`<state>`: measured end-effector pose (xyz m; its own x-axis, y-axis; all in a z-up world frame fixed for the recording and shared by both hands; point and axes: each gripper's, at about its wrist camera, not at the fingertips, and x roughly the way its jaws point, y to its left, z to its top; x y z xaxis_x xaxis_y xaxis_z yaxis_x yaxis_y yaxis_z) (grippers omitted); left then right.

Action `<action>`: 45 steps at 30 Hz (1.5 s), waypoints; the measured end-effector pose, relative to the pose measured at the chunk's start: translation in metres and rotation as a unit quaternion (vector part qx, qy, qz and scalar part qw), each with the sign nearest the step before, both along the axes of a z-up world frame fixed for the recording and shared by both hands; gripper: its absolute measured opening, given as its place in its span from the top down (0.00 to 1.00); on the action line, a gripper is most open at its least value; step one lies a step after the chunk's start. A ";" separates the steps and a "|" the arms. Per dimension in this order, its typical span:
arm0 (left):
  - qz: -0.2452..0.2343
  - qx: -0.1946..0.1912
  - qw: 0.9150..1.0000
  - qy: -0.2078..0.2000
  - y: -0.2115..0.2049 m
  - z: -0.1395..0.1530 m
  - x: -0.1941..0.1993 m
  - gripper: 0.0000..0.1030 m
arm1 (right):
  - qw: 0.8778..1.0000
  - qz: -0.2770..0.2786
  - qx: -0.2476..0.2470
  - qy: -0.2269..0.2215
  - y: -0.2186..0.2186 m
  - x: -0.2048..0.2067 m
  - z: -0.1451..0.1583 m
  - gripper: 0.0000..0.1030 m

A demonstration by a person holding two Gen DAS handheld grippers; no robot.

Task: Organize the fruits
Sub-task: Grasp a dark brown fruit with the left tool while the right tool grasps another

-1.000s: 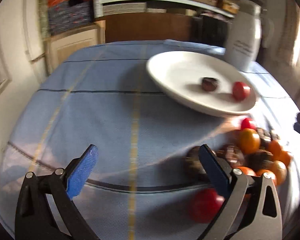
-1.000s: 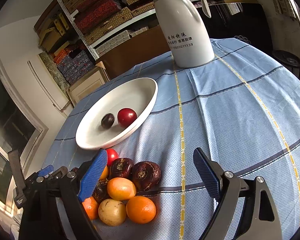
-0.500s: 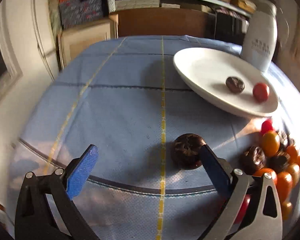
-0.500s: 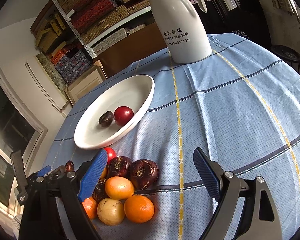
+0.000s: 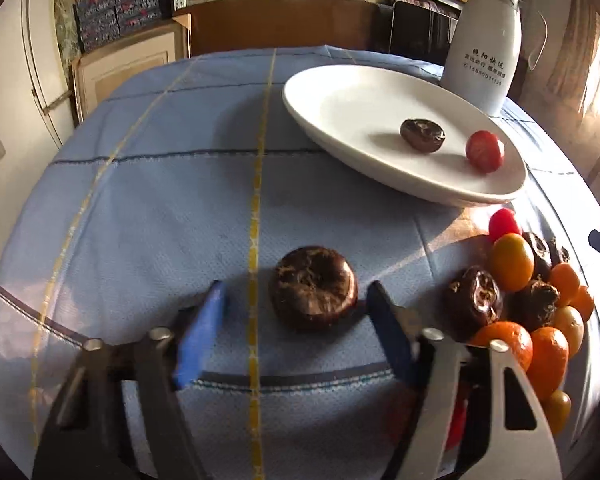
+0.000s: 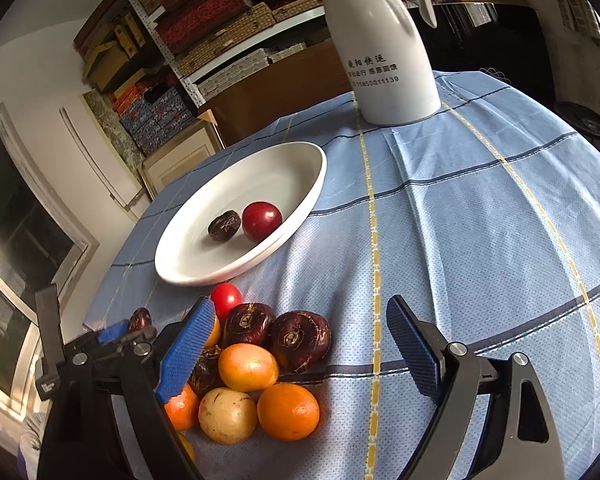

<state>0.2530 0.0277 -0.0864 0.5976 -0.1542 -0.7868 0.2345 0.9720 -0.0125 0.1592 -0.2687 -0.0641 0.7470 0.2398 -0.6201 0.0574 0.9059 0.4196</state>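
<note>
A dark brown water chestnut [image 5: 313, 287] lies alone on the blue cloth, between the blue pads of my left gripper [image 5: 296, 300], which is partly closed around it but not touching. A white oval plate [image 5: 340, 108] holds one dark chestnut [image 5: 422, 135] and one red fruit [image 5: 485, 151]. A pile of oranges, chestnuts and red fruits [image 5: 528, 292] lies at the right. My right gripper [image 6: 300, 340] is open and empty above that pile [image 6: 260, 364]. The plate [image 6: 204, 264] lies behind it.
A white thermos jug [image 6: 384, 48] stands at the table's far side, also in the left wrist view [image 5: 485, 36]. The round table's edge falls away on the left [image 5: 28, 216]. Shelves and boxes line the wall behind.
My left gripper has swung right so the lone chestnut sits between its fingers, and the fingers have narrowed around it. My right gripper has hardly moved.
</note>
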 end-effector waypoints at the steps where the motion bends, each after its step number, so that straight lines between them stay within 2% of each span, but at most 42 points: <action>1: -0.001 0.003 1.000 -0.002 -0.001 0.000 0.001 0.45 | 1.000 0.001 -0.002 0.003 0.001 0.000 -0.001 0.14; 4: -0.010 0.002 1.000 -0.005 -0.004 0.000 0.000 0.59 | 1.000 0.007 -0.005 0.010 0.005 0.003 -0.004 0.14; 7: -0.009 -0.005 1.000 -0.005 -0.006 0.000 -0.002 0.60 | 1.000 0.016 -0.005 0.017 0.007 0.005 -0.007 0.15; 10: -0.008 -0.009 1.000 -0.005 -0.005 0.000 -0.003 0.60 | 0.999 0.029 -0.006 0.031 0.011 0.009 -0.012 0.34; 12: -0.008 -0.008 1.000 -0.005 -0.006 0.000 -0.002 0.60 | 0.998 0.035 0.004 0.050 0.012 0.012 -0.018 0.54; 13: -0.008 -0.008 1.000 -0.005 -0.005 0.000 -0.003 0.60 | 0.998 0.036 0.012 0.056 0.011 0.013 -0.021 0.57; 18: -0.010 -0.003 1.000 -0.005 -0.007 -0.001 -0.004 0.60 | 0.997 0.030 0.026 0.072 0.007 0.018 -0.030 0.60; 21: -0.010 0.002 1.000 -0.006 -0.009 -0.001 -0.004 0.59 | 0.997 0.037 -0.001 0.066 0.015 0.022 -0.029 0.61; 24: -0.010 -0.001 1.000 -0.007 -0.008 -0.001 -0.004 0.59 | 0.997 0.047 -0.026 0.058 0.023 0.021 -0.027 0.66; 26: -0.012 -0.009 1.000 -0.009 -0.007 0.001 -0.005 0.60 | 0.997 0.048 -0.027 0.054 0.022 0.019 -0.026 0.68; 29: -0.019 -0.040 0.999 -0.008 -0.003 0.005 -0.007 0.60 | 0.999 0.039 -0.010 0.034 0.014 0.015 -0.018 0.78; 32: -0.017 -0.060 0.997 -0.034 -0.001 0.021 -0.013 0.60 | 0.999 0.031 -0.009 0.010 0.008 0.009 -0.006 0.78; 34: -0.024 -0.074 0.996 -0.039 -0.002 0.027 -0.014 0.60 | 0.999 0.033 -0.012 0.023 0.010 0.012 -0.011 0.78; 37: -0.023 -0.062 0.997 -0.044 -0.005 0.026 -0.016 0.60 | 0.999 0.031 -0.007 0.014 0.010 0.010 -0.008 0.79; 41: -0.026 -0.084 0.995 -0.050 -0.005 0.037 -0.018 0.60 | 1.000 0.023 0.007 -0.015 0.005 0.006 0.007 0.79; 45: -0.029 -0.060 0.996 -0.057 -0.021 0.050 0.001 0.60 | 0.999 0.033 0.016 -0.019 0.011 0.035 0.026 0.79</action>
<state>0.2544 0.0070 -0.0362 0.6702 -0.2799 -0.6873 0.2960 0.9501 -0.0984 0.1939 -0.2574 -0.0376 0.7521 0.3086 -0.5824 -0.0188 0.8933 0.4490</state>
